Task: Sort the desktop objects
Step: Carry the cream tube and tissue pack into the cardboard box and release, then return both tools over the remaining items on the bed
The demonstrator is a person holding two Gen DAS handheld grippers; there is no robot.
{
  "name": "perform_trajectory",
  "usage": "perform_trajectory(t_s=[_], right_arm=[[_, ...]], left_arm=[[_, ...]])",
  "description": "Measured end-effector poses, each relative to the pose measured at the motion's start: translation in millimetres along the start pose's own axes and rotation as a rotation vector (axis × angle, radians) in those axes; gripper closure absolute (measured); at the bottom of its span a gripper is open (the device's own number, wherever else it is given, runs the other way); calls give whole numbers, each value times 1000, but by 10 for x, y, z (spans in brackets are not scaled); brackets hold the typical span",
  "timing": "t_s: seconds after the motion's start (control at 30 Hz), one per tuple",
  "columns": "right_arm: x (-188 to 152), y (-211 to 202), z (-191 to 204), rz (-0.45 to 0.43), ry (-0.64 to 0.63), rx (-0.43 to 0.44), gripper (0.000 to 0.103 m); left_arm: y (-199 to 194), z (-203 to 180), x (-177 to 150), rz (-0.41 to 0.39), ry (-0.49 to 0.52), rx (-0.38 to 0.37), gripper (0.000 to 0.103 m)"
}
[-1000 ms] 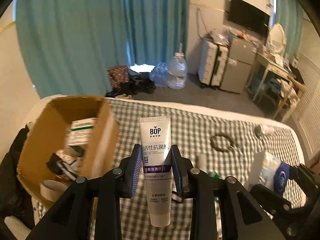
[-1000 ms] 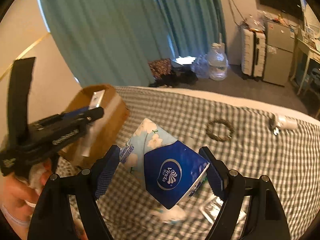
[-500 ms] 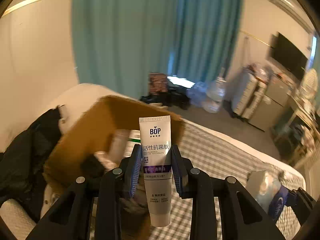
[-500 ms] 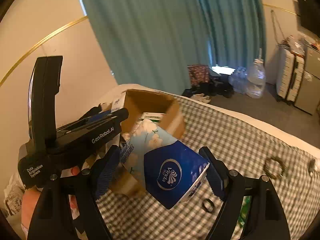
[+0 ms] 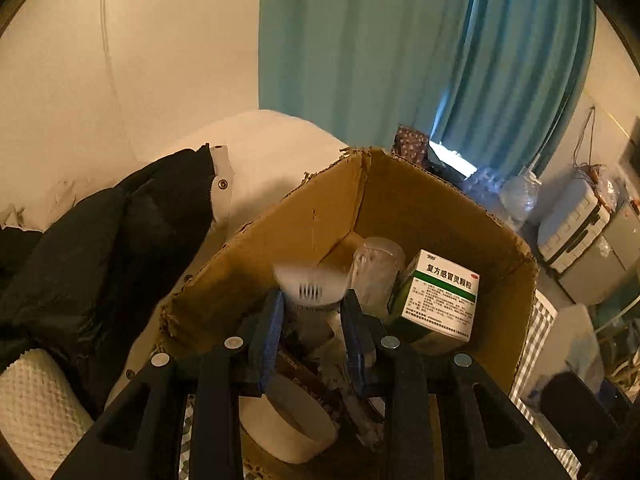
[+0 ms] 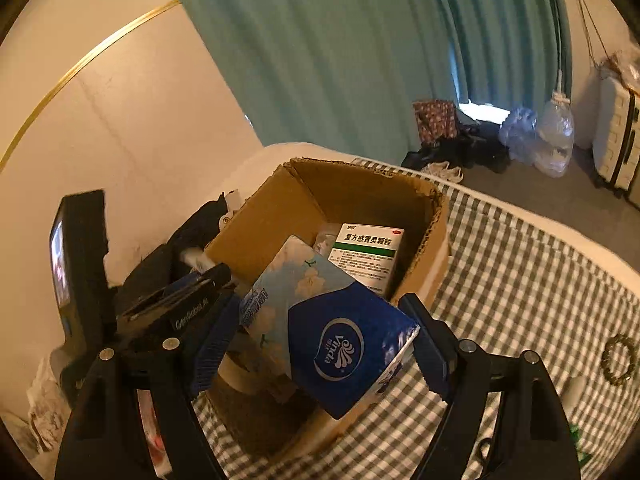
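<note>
From the left wrist camera, the left gripper (image 5: 311, 330) hangs over the open cardboard box (image 5: 400, 200); its blue pads are spread, and the blurred white toothpaste tube (image 5: 310, 286) sits between them, whether still touched cannot be told; a green-and-white medicine box (image 5: 440, 296) leans against the far wall beside a clear plastic cup (image 5: 376, 268); a white tape roll (image 5: 288, 424) lies near the front. From the right wrist camera, the right gripper (image 6: 320, 344) is clamped on a blue tissue pack (image 6: 332, 332), held tilted above the box's near edge; the box rests on a checked cloth (image 6: 520, 272), where a bead bracelet (image 6: 618, 356) lies well apart.
</note>
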State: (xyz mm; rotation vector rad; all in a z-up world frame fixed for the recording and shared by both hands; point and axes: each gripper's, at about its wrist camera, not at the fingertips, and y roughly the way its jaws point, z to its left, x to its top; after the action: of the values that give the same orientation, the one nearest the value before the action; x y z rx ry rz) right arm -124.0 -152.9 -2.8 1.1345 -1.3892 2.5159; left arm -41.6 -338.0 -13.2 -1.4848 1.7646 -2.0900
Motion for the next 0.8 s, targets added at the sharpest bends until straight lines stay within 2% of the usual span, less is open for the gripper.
perform_trajectory(t_s=[0.07, 0.1, 0.17, 0.2, 0.27, 0.33, 0.4, 0.5, 0.6, 0.7, 0.77, 0.8], right_arm=[[44, 6, 7, -8, 31, 6, 17], [64, -6, 8, -20, 39, 5, 11], [101, -77, 22, -61, 40, 13, 10], [123, -112, 24, -79, 44, 10, 10], [139, -202, -3, -112, 62, 1, 10], [117, -326, -65, -135, 79, -3, 10], [56, -439, -138, -140, 79, -27, 10], [-156, -722, -309, -151, 51, -107, 10], [-372, -1005, -536, -149, 51, -195, 10], [-644, -1352, -821, -149, 111, -251, 10], [-814, -1610, -1038, -156, 160, -287, 10], [-880, -1722, -1124, -161, 181, -307, 10]], left_arm=[[-21, -18, 3, -13, 1, 7, 69], [-42, -27, 9, -20, 1, 8, 66], [-45, -26, 16, -30, -4, 29, 31], [-60, -19, 14, -46, -7, 44, 27], [-105, -28, 18, -82, 13, 90, 26], [-130, -71, 21, -95, 48, 95, 22], [-168, -162, 1, -103, 75, 52, 20], [-219, -341, -55, -86, 133, -27, 15], [-319, -575, -145, -89, 212, -71, 15], [-499, -815, -260, -93, 284, -133, 7], [-618, -925, -332, -103, 301, -148, 0], [-698, -993, -386, -109, 307, -176, 0]])
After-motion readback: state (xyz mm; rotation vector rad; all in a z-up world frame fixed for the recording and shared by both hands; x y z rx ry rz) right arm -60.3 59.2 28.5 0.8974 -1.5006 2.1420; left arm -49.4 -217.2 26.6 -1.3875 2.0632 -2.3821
